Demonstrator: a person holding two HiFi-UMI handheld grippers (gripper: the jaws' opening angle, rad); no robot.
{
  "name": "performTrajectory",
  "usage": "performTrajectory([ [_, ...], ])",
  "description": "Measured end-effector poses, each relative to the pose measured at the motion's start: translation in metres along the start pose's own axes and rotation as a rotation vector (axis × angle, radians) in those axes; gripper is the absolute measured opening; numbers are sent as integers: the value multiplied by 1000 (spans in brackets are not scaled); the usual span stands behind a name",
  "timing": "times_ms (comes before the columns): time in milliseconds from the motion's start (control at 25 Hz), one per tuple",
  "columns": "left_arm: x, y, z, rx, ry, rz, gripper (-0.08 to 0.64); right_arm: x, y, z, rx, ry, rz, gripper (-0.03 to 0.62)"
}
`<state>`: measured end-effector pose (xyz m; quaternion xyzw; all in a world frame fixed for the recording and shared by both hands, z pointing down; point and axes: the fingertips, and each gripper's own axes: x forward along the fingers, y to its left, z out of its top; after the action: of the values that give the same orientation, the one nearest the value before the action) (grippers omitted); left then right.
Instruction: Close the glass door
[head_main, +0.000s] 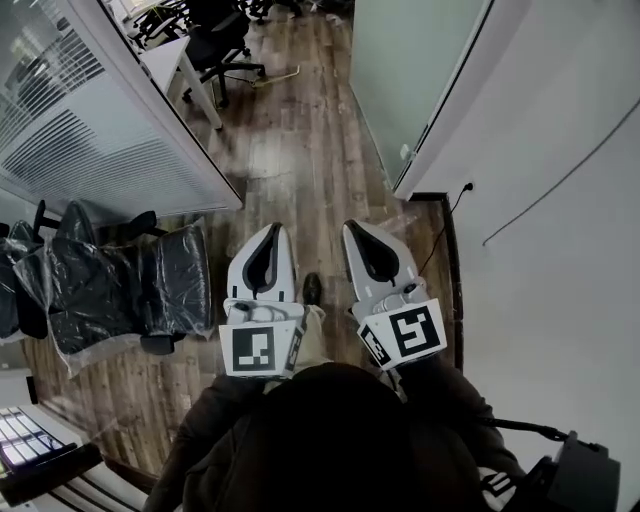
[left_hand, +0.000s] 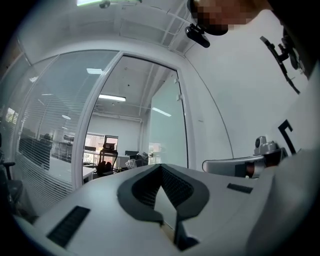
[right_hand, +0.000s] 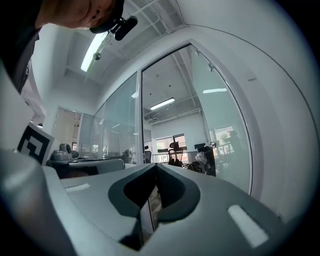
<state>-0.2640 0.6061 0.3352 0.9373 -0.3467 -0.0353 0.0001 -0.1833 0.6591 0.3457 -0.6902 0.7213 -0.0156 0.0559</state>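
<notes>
Approach stage: glass door (head_main: 425, 60) open at 1 o'clock, not yet touched. Left gripper (head_main: 270, 240) and right gripper (head_main: 358, 238) both have jaws together, holding nothing. Next move likely: step closer, reach the door edge.

Left gripper (head_main: 270, 232): near centre, pointing far, jaws together, nothing held.
Right gripper (head_main: 354, 228): just right of the left one, jaws together, nothing held.
Shoe (head_main: 312, 288): on the wood floor (head_main: 290, 150), between the two grippers.
Glass door (head_main: 415, 60): far right, beside the white wall (head_main: 560, 200).
Wrapped chairs (head_main: 110, 285): left, under clear plastic.
Blinded partition (head_main: 90, 120): far left.
</notes>
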Motion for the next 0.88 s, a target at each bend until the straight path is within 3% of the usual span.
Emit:
performTrajectory([
  [240,135,77,13,-22,16,-32,-3,142,-66,38,-34,-39,-91,2],
  [400,208,115,18,-28,35,-19,-3,214,-104,52,-38,-37,-98,2],
  [640,269,133,6,-30,54,-66,-3,270,-141,55,-37,-29,-108,2],
  [880,369,148,-12,-18,89,-88,-3,340,-209,44,-28,-42,-133,2],
])
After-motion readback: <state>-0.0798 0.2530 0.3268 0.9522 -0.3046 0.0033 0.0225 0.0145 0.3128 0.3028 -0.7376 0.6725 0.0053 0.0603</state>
